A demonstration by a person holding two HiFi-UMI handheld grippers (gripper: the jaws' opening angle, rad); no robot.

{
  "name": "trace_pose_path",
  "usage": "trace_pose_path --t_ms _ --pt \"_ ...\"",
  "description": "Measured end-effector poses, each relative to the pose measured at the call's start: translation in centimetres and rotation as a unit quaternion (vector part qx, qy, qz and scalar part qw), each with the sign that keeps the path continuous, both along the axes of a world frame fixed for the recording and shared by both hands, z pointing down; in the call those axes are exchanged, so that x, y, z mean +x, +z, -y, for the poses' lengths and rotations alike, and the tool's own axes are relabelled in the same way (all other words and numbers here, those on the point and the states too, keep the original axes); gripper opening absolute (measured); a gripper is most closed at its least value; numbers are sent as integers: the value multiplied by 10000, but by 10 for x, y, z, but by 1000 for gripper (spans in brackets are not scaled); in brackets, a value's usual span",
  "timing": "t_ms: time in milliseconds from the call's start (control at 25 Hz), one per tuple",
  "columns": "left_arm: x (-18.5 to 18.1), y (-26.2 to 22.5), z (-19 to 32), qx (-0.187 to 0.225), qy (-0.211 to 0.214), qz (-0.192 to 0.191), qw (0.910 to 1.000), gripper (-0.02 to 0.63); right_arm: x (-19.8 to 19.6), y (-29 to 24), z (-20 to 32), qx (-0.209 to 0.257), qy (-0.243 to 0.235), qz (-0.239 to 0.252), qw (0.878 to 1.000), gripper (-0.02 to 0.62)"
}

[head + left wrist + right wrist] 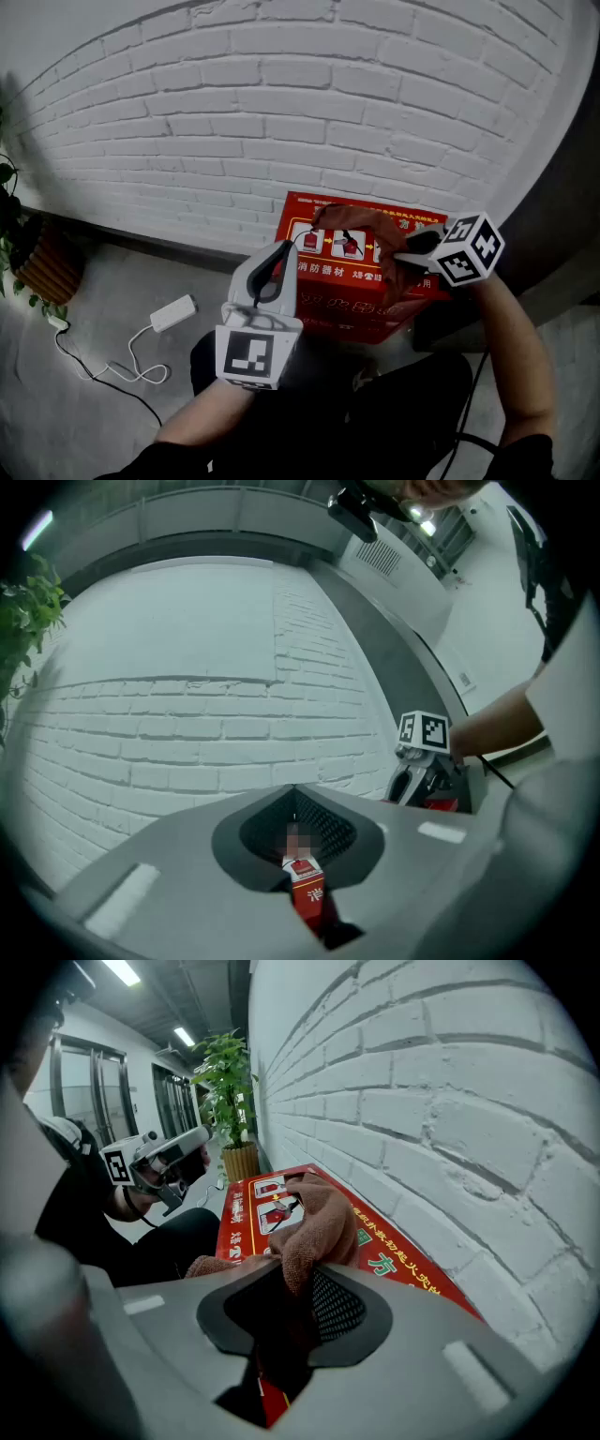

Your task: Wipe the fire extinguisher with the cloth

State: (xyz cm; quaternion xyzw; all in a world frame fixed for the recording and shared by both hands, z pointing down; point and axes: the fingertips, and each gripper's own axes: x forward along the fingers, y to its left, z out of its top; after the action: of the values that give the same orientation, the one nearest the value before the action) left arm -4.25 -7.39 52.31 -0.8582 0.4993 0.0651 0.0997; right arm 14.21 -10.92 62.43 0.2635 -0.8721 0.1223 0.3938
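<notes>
A red fire-extinguisher box (342, 305) with printed pictures stands on the floor against the white brick wall. A brownish-red cloth (367, 234) lies bunched on its top, and my right gripper (409, 251) is shut on it from the right, angled down. In the right gripper view the cloth (314, 1227) runs out from between the jaws onto the box lid (398, 1265). My left gripper (270, 270) hovers in front of the box's left part, pointing at it, jaws together with nothing in them. A strip of the box (309, 892) shows through its narrow gap.
A white power adapter (173, 312) with a looping cable lies on the grey floor at the left. A potted plant (33, 258) stands in the far left corner. A dark wall panel (562, 216) rises right of the box. The person's dark-clothed knees are just below the box.
</notes>
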Motion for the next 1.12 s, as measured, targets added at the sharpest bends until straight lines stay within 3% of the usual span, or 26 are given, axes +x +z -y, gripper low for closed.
trace_pose_path --t_ms 160,360,640,1120 --pt "5 3 0 -24 41 48 10000 0 14 -13 4 372 7 -147 9992 72" --pt "8 4 3 -28 38 116 9999 0 81 -58 44 957 835 25 9919 71" --pt "14 4 4 -36 23 216 9998 0 133 -26 81 475 1346 -263 9894 71" --pt "14 6 3 -67 0 297 9995 0 97 -7 25 9 597 146 9981 63"
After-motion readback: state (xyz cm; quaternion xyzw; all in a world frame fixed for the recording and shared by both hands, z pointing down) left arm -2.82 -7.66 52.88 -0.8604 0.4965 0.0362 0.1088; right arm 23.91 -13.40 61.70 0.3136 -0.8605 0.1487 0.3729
